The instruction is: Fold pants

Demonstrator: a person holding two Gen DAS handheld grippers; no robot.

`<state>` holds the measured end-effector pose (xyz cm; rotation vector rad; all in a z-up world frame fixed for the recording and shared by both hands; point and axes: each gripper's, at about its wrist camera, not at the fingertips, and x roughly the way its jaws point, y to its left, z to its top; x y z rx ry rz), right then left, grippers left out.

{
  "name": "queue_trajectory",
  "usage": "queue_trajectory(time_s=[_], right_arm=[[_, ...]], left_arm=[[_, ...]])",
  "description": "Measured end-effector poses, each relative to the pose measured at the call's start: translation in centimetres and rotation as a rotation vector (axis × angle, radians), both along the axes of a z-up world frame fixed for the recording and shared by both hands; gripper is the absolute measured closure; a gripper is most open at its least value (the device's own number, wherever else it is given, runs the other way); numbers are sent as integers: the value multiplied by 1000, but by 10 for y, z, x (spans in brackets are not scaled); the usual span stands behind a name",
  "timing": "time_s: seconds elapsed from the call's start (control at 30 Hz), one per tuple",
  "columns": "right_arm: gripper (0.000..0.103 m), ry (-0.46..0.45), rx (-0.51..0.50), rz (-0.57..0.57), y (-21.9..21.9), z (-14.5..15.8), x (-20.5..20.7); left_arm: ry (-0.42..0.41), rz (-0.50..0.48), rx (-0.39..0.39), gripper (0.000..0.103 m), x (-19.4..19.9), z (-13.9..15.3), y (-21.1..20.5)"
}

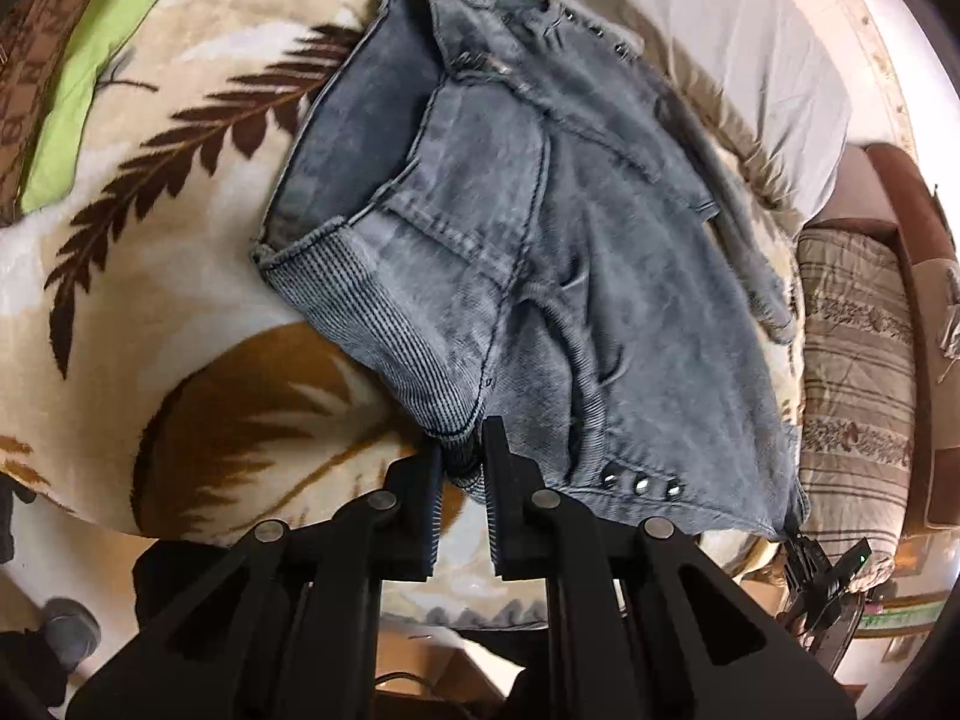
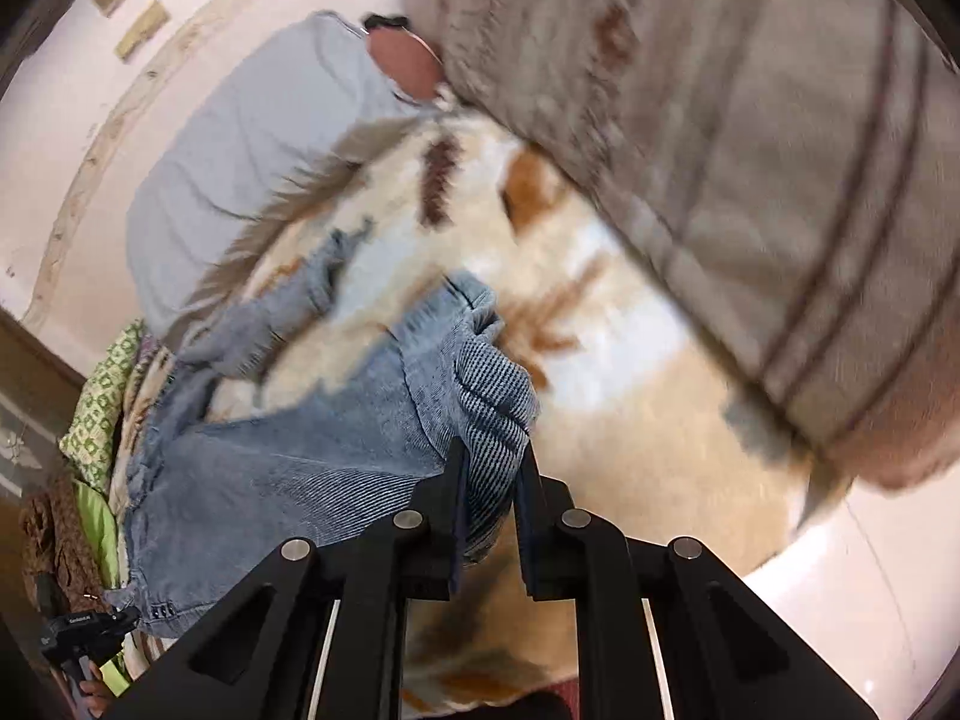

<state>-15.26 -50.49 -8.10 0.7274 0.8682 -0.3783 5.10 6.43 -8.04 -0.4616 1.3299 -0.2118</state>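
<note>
Denim pants (image 1: 540, 252) run lengthwise from near waistband to far legs; left gripper (image 1: 465, 468) and right gripper (image 2: 492, 468) both clench the ribbed waistband (image 2: 492, 414).

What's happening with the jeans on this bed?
A person is folding grey-blue denim pants on a leaf-patterned blanket, a handheld claw in each hand. The left claw pinches the ribbed waistband near the snap buttons. The right claw clamps another ribbed edge, lifted off the blanket.
</note>
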Motion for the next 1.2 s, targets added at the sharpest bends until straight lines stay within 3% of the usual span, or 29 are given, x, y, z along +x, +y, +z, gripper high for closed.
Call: queue_trajectory(time_s=[0.03,0.1,0.2,0.27,0.3,0.33,0.47,0.7,0.73,0.77,0.93,1.03,1.1,1.2], right_arm=[[77,30,3,-7,1,-6,-2],[75,35,18,-15,-3,-8,-10],[65,-5,-57,-51,-9,18,-24],[53,-32,-122,-56,-16,37,-23],[45,-39,-131,-47,-21,42,-17],[45,-45,-137,-36,-25,46,-7],[44,-16,-96,42,-35,39,53],[48,172,-201,109,-31,4,124],[72,189,-223,133,-28,1,128],[89,196,-262,165,-25,3,133],[92,114,-330,135,-31,29,130],[91,172,-292,120,-40,10,136],[89,217,-336,146,-31,2,141],[84,208,-347,130,-28,16,142]], left_arm=[[5,-23,-1,92,-2,0,2],[-13,-106,-10,92,-9,8,5],[-140,-224,-23,90,-26,39,13],[-211,-245,5,80,-21,57,16],[-235,-238,26,64,-13,63,16],[-255,-214,65,49,0,66,16],[-188,-166,101,47,52,47,4],[-113,-181,179,48,77,13,-18],[-100,-181,168,48,79,10,-19],[-104,-180,160,49,78,11,-18],[-129,-188,197,49,82,11,-27],[-124,-201,240,49,85,3,-35],[-129,-225,266,49,84,6,-40],[-127,-227,193,51,86,22,-29]])
